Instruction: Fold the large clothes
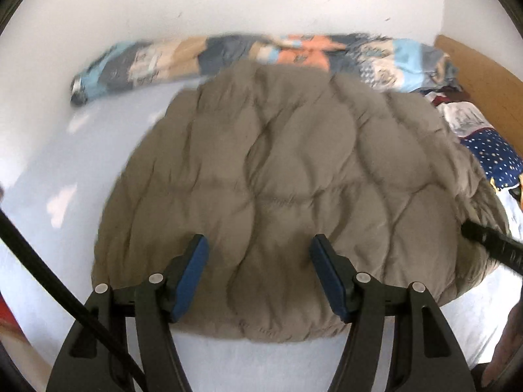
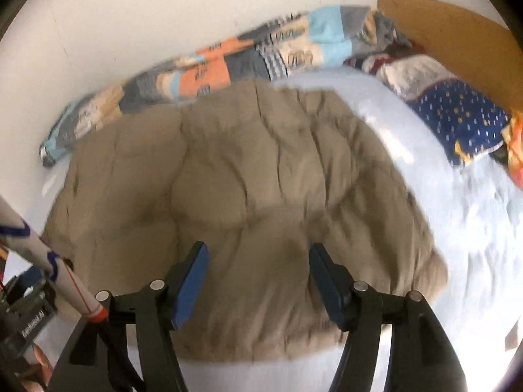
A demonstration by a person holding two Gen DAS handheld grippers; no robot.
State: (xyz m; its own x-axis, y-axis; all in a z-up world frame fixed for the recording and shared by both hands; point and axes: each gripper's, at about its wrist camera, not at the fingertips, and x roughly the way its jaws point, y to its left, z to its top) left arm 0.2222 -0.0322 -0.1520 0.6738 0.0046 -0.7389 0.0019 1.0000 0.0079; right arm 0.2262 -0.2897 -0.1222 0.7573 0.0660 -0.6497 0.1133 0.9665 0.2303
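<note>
1. Risk first: the puffy brown quilted jacket (image 1: 278,179) is thick and slippery-looking, so I judge a shallow pinch at its near hem would catch only the outer shell and let the padding slide out as it is lifted.
2. A second worry is uneven lifting; if one side rises ahead of the other, the fold would likely land crooked or bunch toward the patchwork blanket (image 1: 228,55) rolled along the wall.
3. The jacket lies spread flat on the white bed (image 1: 49,170), its far edge just beside that blanket, and well apart from the star-patterned blue cloth (image 2: 457,114) by the wooden headboard (image 2: 457,26).
4. The left tongs (image 1: 260,251) stand apart over the near part of the jacket, nothing between the blue pads, angled downward at the fabric.
5. The right tongs (image 2: 258,258) are likewise apart and empty, tilted down over the jacket's near hem; both views are blurred.
6. Whether either pad touches the fabric I cannot tell.
</note>
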